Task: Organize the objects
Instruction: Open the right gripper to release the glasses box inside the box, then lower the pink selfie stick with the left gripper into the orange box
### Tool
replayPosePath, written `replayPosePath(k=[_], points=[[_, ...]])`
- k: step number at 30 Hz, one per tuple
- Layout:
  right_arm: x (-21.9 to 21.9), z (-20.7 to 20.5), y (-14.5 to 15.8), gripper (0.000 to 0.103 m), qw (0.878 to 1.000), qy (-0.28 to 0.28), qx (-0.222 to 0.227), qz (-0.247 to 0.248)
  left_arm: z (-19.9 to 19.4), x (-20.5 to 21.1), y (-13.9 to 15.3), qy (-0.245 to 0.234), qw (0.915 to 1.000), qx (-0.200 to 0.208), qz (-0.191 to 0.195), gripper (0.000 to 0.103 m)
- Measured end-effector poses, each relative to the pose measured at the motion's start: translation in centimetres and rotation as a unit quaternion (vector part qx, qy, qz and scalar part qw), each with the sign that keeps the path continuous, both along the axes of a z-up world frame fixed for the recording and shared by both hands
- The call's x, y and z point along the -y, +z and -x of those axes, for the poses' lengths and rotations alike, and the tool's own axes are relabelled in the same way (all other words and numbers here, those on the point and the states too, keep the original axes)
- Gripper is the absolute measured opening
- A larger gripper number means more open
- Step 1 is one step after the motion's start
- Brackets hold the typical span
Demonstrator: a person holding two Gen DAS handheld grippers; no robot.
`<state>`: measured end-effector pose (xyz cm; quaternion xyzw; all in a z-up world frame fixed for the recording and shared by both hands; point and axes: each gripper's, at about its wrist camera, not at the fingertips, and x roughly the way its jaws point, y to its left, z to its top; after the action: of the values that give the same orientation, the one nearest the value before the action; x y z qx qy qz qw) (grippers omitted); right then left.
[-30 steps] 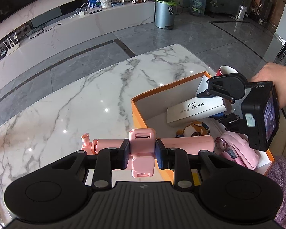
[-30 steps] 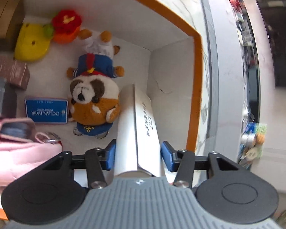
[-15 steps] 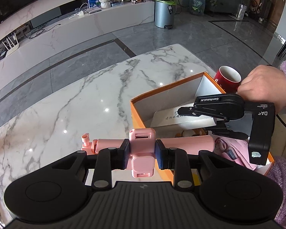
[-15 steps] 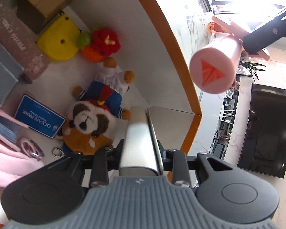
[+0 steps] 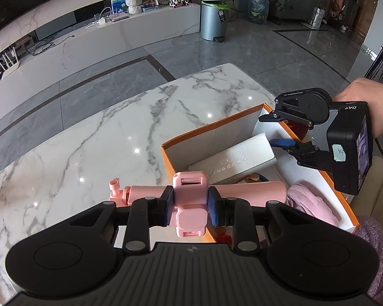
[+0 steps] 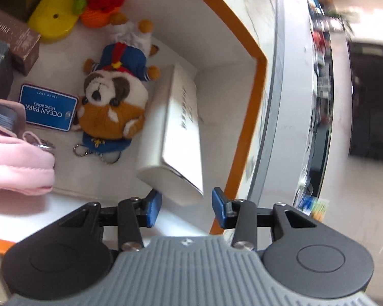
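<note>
My white case lies in the orange box, tilted against the box's inner wall in a corner, just beside the plush dog. My right gripper sits over the case's near end; its jaws have just been opening and now stand apart, blue pads clear of the case. A blue card lies next to the dog, and a pink pouch nearer me. My left gripper is clamped on a pink selfie stick, held crosswise above the marble table at the box's edge.
</note>
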<state>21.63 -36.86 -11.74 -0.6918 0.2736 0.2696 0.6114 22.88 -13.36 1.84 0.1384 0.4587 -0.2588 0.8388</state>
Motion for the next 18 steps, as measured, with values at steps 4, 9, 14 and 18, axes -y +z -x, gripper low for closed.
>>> replayPosePath(k=[4, 9, 14, 18], points=[[1.0, -0.5, 0.8, 0.043, 0.996, -0.068, 0.027, -0.047, -0.1, 1.5, 0.0, -0.008, 1.0, 0.002, 0.001, 0.033], [2.0, -0.4, 2.5, 0.034, 0.981, -0.135, 0.006, -0.142, -0.4, 3.1, 0.1, -0.013, 0.9999, 0.008, -0.005, 0.033], [3.1, 0.9, 2.1, 0.022, 0.94, -0.208, -0.05, -0.267, -1.3, 5.4, -0.6, -0.009, 0.9999, 0.001, -0.003, 0.033], [2.8, 0.7, 1.3, 0.022, 0.916, -0.246, -0.039, -0.314, -2.1, 7.4, -1.7, -0.001, 0.9998, -0.017, 0.014, 0.033]])
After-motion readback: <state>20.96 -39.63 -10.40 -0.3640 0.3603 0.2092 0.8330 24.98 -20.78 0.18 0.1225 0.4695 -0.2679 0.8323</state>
